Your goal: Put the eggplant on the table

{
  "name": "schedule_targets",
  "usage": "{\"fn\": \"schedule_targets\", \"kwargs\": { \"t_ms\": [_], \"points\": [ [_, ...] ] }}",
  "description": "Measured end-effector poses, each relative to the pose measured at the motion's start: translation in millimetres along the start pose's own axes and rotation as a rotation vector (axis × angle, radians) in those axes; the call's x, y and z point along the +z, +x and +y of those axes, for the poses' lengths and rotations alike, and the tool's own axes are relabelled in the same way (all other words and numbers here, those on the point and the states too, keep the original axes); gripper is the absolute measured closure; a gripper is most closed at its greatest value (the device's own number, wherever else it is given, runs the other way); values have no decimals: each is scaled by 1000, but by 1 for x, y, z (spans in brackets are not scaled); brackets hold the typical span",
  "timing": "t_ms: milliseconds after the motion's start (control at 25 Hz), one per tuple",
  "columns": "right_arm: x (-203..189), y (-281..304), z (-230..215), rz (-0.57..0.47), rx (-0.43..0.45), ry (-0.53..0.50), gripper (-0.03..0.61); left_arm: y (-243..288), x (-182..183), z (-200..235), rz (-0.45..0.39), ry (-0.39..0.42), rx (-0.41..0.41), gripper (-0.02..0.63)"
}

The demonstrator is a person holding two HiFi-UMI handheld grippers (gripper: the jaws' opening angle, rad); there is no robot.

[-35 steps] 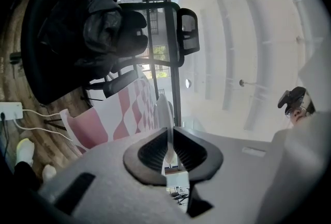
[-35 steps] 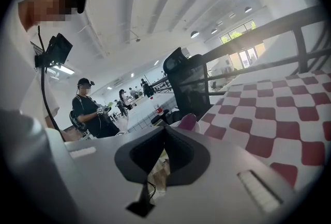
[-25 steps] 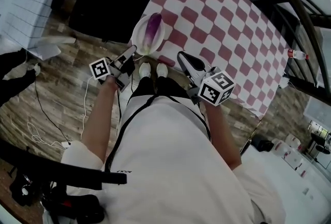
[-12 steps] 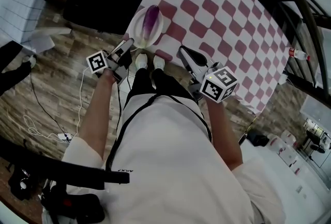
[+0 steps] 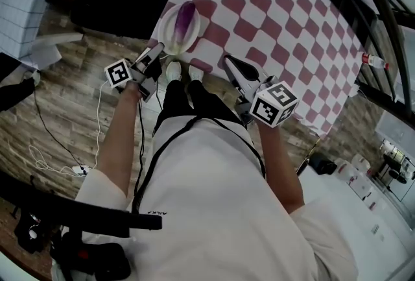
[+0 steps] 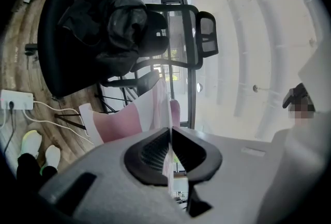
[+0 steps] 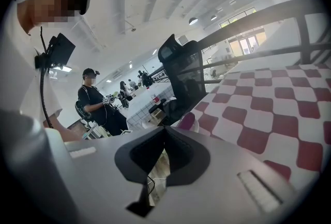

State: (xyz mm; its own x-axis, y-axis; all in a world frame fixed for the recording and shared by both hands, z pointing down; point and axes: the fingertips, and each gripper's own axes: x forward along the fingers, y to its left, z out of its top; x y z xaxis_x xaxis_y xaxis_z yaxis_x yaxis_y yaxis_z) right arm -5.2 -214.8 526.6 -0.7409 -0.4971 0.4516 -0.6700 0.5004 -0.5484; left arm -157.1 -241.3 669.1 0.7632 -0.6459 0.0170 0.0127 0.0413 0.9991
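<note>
**Eggplant on a white plate at the table's near corner, plate rim in the left gripper**

1. Right gripper [image 7: 165, 132]: grey shell with black ribbed pads. The jaws are closed together with nothing between them. It is held over the near edge of the table and tips a little downward.

2. Left gripper [image 6: 169, 130]: same make, held level and rolled onto its side. The jaws are all but together on a thin pale edge. In the head view that edge lines up with the near rim of the plate.

3. Shoes [image 5: 174, 70]: a pale pair on wood-grain plank floor [image 5: 65, 98], between the two grippers.

4. Plate [image 5: 167, 36]: round, white, shallow and smooth. It sits at the table's near left corner, with its left side out past the table edge. Whether it rests on the cloth cannot be told. It holds one item, the eggplant.

5. Eggplant [image 5: 185, 19]: an elongated, rounded oval with glossy skin. It is deep purple at the far end and pales to whitish toward the near end. It lies flat along the plate, its long axis running away from the person and slightly rightward. Which end carries the stem cannot be told.

6. Table [image 5: 305, 59]: covered in a red-and-white checked cloth [image 5: 259, 7] that hangs over the edge in soft folds.

7. Black office chair [image 6: 62, 52]: draped with dark fabric, on the floor beyond the plate.
</note>
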Motion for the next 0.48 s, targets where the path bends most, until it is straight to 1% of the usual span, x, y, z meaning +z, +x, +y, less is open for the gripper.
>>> {"fn": "schedule_targets", "kwargs": {
  "t_ms": [480],
  "points": [
    [0, 1, -6, -4, -3, 14, 571, 5, -1, 8, 0, -13, 44, 588]
  ]
}}
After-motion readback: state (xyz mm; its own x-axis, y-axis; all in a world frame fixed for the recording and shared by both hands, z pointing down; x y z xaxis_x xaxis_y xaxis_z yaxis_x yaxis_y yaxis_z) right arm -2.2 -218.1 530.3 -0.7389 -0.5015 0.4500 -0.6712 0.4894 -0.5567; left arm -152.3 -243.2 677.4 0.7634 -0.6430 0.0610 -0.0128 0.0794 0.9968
